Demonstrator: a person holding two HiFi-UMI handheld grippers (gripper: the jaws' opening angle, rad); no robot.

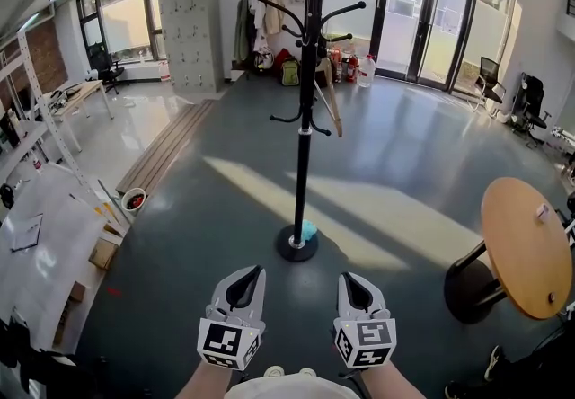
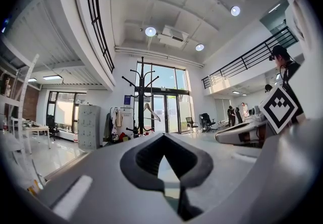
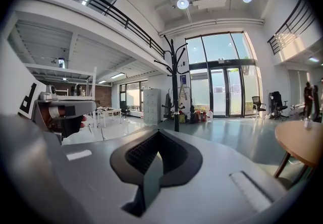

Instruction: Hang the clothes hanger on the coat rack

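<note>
1. Gripper state: my left gripper (image 1: pixel 257 271) and my right gripper (image 1: pixel 347 279) sit side by side at the 6 o'clock edge of the head view, not touching each other. Each has its jaws closed tip to tip, with nothing between them.
2. Coat rack (image 1: pixel 305 119): it stands upright on the grey floor (image 1: pixel 207 208) at 12 o'clock from both grippers, well apart from them.
3. Clothes hanger (image 1: pixel 329 93): it is wooden and hangs tilted on the rack, on the 3 o'clock side of the pole, about halfway up. I cannot tell which hook carries it.
4. Other items: a small light-blue item (image 1: pixel 308 230) lies against the rack's round base (image 1: pixel 289 251) at its 1 o'clock edge. A round wooden table (image 1: pixel 526 244) stands at 3 o'clock, well apart from the rack.
</note>
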